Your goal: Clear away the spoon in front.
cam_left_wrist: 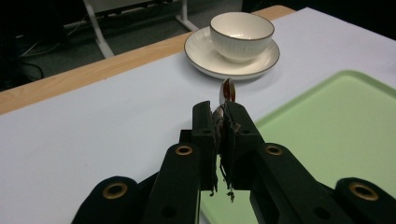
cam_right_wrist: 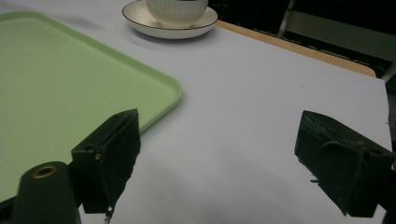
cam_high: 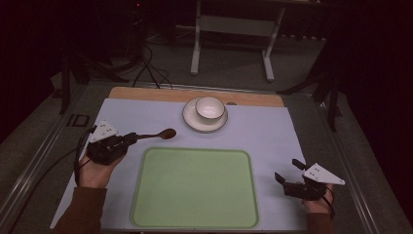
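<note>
- High view: the left gripper (cam_high: 130, 140) has its jaws clamped on the handle of a brown spoon (cam_high: 163, 134), whose bowl points toward 2 o'clock over the white mat (cam_high: 263, 136).
- The spoon sits at 10 o'clock from the green tray (cam_high: 195, 187), with the cup (cam_high: 210, 107) on its saucer (cam_high: 189, 120) at 1 o'clock from it.
- Right gripper (cam_high: 288, 175), at 3 o'clock of the tray: jaws apart, holding nothing.

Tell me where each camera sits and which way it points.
High view: above the person's side, looking forward and down at the table; forearms, left gripper holding a spoon, right gripper.
Left gripper view: rides that gripper, facing the cup on its saucer; jaws shut on the spoon.
Right gripper view: rides that gripper, facing the tray; jaws open.
All three views share cup, saucer and tray.
</note>
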A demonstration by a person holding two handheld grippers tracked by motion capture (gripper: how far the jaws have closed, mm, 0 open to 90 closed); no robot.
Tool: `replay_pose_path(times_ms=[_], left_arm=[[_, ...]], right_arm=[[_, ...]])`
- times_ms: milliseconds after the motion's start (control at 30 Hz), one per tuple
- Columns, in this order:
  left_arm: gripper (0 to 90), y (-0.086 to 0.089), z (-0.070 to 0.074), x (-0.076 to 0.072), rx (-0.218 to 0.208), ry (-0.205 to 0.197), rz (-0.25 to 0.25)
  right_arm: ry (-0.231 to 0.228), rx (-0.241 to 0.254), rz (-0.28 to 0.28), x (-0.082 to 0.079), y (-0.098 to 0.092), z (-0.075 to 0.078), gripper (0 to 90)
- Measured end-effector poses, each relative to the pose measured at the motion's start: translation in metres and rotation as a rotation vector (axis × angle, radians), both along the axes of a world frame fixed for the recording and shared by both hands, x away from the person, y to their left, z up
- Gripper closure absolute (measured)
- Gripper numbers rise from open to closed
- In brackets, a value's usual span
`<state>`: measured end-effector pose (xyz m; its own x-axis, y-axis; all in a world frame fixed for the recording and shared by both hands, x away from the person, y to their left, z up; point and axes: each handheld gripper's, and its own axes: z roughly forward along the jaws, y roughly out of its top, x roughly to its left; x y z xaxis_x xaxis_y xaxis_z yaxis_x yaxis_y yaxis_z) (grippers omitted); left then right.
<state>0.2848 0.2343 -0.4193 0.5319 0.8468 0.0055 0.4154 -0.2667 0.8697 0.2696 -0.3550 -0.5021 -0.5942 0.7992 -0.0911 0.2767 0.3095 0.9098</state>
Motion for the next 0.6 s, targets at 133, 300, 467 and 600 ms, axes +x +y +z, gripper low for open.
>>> replay_pose_path(times_ms=[133,300,467,600], left_arm=[[84.0,0.004,-0.001,-0.009,0.011,0.011,0.011],[84.0,0.010,-0.007,-0.016,0.022,0.040,0.028],[84.0,0.016,-0.012,-0.023,0.024,0.059,0.046],[83.9,0.019,-0.013,-0.029,0.025,0.078,0.055]], right_arm=[[-0.002,-0.002,0.002,0.000,0.000,0.000,14.2],[0.000,-0.003,0.002,0.000,0.001,0.000,14.2],[-0.002,-0.004,0.003,0.000,0.001,0.000,14.2],[0.000,-0.004,0.002,0.000,0.001,0.000,14.2]])
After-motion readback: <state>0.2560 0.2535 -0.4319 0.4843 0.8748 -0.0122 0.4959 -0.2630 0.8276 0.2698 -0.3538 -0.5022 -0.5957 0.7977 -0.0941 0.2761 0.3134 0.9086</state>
